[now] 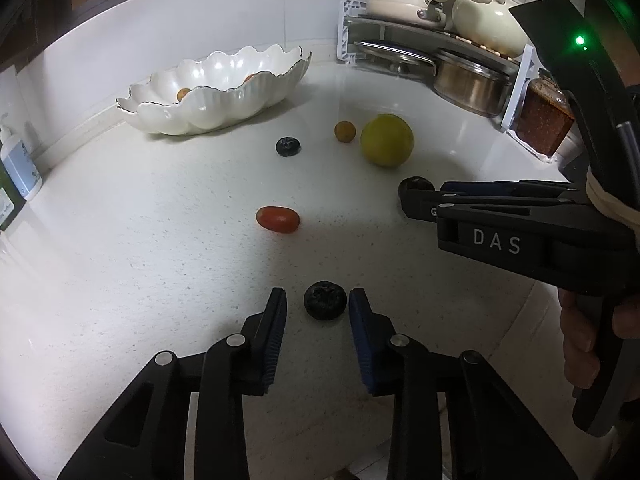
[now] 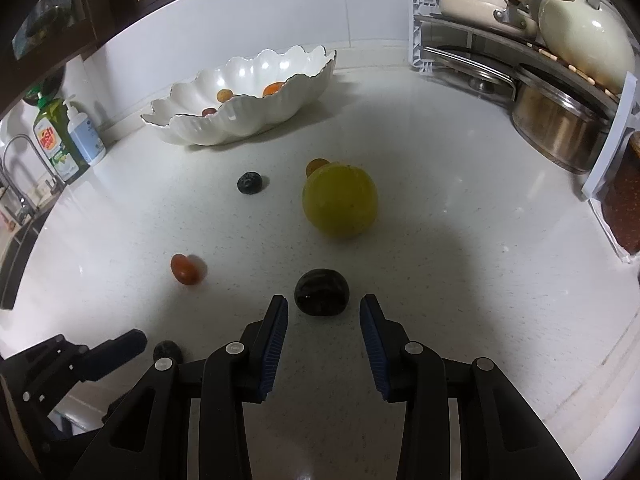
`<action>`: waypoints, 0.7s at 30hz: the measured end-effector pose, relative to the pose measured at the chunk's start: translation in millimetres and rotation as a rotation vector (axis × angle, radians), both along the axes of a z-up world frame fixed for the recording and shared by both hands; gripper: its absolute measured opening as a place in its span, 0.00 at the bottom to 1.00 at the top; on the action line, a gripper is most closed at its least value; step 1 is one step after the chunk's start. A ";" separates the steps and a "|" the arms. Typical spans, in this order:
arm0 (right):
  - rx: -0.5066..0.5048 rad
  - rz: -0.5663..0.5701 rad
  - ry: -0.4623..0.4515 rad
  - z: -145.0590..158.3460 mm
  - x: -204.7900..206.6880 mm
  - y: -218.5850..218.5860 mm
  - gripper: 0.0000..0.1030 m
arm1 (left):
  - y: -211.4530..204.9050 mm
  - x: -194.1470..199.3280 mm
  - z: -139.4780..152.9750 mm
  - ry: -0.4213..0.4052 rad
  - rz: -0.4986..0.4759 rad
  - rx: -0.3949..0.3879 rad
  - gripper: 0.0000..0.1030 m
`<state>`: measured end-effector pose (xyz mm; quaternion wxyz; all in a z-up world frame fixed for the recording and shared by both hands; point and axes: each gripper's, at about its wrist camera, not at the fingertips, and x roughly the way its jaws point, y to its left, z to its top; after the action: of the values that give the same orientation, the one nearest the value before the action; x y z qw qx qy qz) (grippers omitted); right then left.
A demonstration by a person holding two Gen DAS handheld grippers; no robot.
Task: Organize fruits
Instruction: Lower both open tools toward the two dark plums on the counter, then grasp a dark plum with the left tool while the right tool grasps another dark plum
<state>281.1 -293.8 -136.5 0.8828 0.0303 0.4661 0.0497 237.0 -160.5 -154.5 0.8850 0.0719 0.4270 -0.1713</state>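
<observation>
Showing white "DAS" lettering on its side, the right gripper (image 1: 404, 196) is reaching toward a dark fruit (image 2: 322, 292), which is lying just ahead of its spread fingers, untouched. The left gripper (image 1: 318, 304) is likewise gaping around a wrinkled dark berry (image 1: 325, 301), pads close beside it. Farther ahead a red tomato (image 1: 278, 219), another berry (image 1: 288, 146), a small orange fruit (image 1: 345, 131) and a yellow-green fruit (image 1: 387, 140) are sitting. Beyond, a scalloped white bowl (image 1: 208, 108) is holding small fruits.
</observation>
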 end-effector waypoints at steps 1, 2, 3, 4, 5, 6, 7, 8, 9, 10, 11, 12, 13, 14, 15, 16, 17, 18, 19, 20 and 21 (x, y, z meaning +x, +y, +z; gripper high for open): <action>-0.003 0.000 0.001 -0.7 0.8 0.1 0.38 | 0.2 0.0 -0.8 0.001 0.001 -0.002 0.30; -0.005 -0.001 0.000 -1.4 1.8 0.0 0.38 | 0.3 0.2 -1.2 0.002 0.001 -0.004 0.29; -0.005 -0.002 -0.001 -1.9 2.7 0.0 0.38 | 0.2 0.2 -1.6 0.004 0.001 -0.007 0.29; -0.006 0.000 -0.002 -2.4 3.6 0.3 0.38 | -0.1 0.2 -1.6 0.004 0.001 -0.010 0.27; -0.010 0.000 -0.002 -3.1 4.6 0.7 0.38 | -0.2 0.3 -1.4 0.004 0.000 -0.013 0.25; -0.011 0.001 -0.002 -3.9 5.5 1.0 0.38 | -0.8 0.2 -1.2 0.004 -0.003 -0.016 0.24; -0.010 0.001 0.000 -4.8 6.6 1.3 0.38 | -1.0 0.0 -1.1 0.005 -0.005 -0.017 0.23; -0.010 0.002 0.001 -5.5 7.4 1.5 0.38 | -1.1 0.5 -1.1 0.005 -0.004 -0.017 0.23; -0.011 0.003 0.006 -6.6 8.7 1.6 0.38 | -0.8 1.0 -1.0 0.007 -0.002 -0.022 0.22; -0.010 0.005 0.011 -7.7 9.5 2.0 0.38 | 0.3 1.5 -0.9 0.011 0.000 -0.029 0.22; -0.013 0.004 0.009 -8.1 9.4 2.1 0.37 | 1.2 2.0 -0.6 0.010 0.002 -0.032 0.22; -0.018 0.003 0.009 -8.1 9.4 2.2 0.37 | 1.7 2.4 -0.4 0.005 0.004 -0.027 0.22; -0.020 0.005 0.009 -8.1 9.5 2.4 0.37 | 2.5 2.2 0.4 0.001 0.006 -0.026 0.22; -0.018 0.006 0.008 -8.0 9.5 2.5 0.34 | 3.4 2.6 1.1 0.000 0.008 -0.030 0.22; -0.012 0.009 0.007 -7.7 9.2 2.7 0.30 | 3.9 3.2 2.1 0.000 0.012 -0.033 0.22; -0.009 0.010 0.009 -7.3 8.7 3.0 0.30 | 5.2 3.9 3.7 -0.001 0.015 -0.038 0.22; -0.016 0.014 0.007 -6.3 7.7 4.2 0.30 | 6.2 4.4 5.1 -0.004 0.016 -0.041 0.22; -0.019 0.017 0.004 -5.9 7.2 4.4 0.30 | 6.6 4.6 6.3 -0.007 0.019 -0.041 0.22; -0.022 0.018 0.000 -4.8 6.0 5.3 0.30 | 7.4 5.1 8.2 -0.014 0.022 -0.041 0.22; -0.023 0.019 -0.004 -3.3 4.7 6.1 0.30 | 8.4 5.6 9.6 -0.017 0.024 -0.042 0.22; -0.024 0.020 -0.006 -2.0 3.6 6.8 0.30 | 9.7 6.6 11.5 -0.019 0.026 -0.046 0.22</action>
<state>284.7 -287.0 -138.5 0.8840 0.0147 0.4643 0.0530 243.6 -150.8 -143.1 0.8926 0.0478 0.4153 -0.1690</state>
